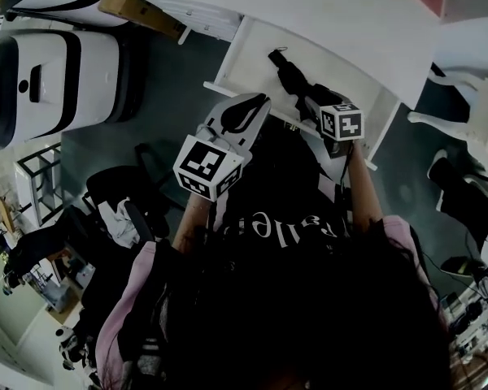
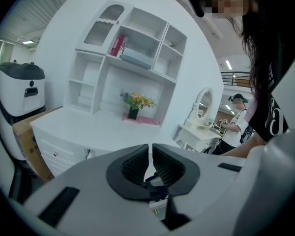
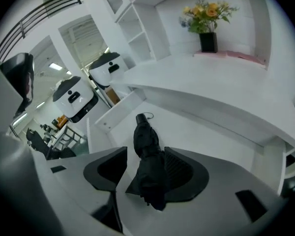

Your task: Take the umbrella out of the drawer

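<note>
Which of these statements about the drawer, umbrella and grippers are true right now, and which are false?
1. The umbrella lies in the open drawer. True.
2. The right gripper is shut with nothing between its jaws. False: the jaws stand apart with the umbrella between them.
3. The left gripper holds the umbrella. False: its jaws are together and empty.
4. A vase of flowers stands on the desk. True.
</note>
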Demonstrator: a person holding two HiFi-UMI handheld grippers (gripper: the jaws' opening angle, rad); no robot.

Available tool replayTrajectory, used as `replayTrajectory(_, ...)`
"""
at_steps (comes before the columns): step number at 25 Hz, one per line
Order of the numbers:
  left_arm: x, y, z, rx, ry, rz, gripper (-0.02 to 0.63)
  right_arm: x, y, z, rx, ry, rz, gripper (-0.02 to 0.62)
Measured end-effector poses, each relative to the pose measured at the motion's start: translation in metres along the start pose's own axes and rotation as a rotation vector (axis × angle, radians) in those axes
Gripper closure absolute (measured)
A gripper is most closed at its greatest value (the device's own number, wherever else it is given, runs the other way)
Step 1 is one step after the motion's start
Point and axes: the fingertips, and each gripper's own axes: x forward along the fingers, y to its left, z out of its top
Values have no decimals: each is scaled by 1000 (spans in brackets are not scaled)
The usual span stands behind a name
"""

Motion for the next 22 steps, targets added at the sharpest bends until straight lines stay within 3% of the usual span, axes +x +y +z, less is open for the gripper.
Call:
replayTrajectory(5, -1, 6, -1, -18, 3, 62, 572, 37, -1, -10, -112, 108, 42, 339)
replayTrajectory(15, -3, 17, -3, -57, -3, 161, 572, 87, -8, -22, -381, 283, -52, 322)
replayTrajectory(22, -19, 21, -8, -97, -16, 234, 572, 104, -9, -28, -447, 328, -126, 314)
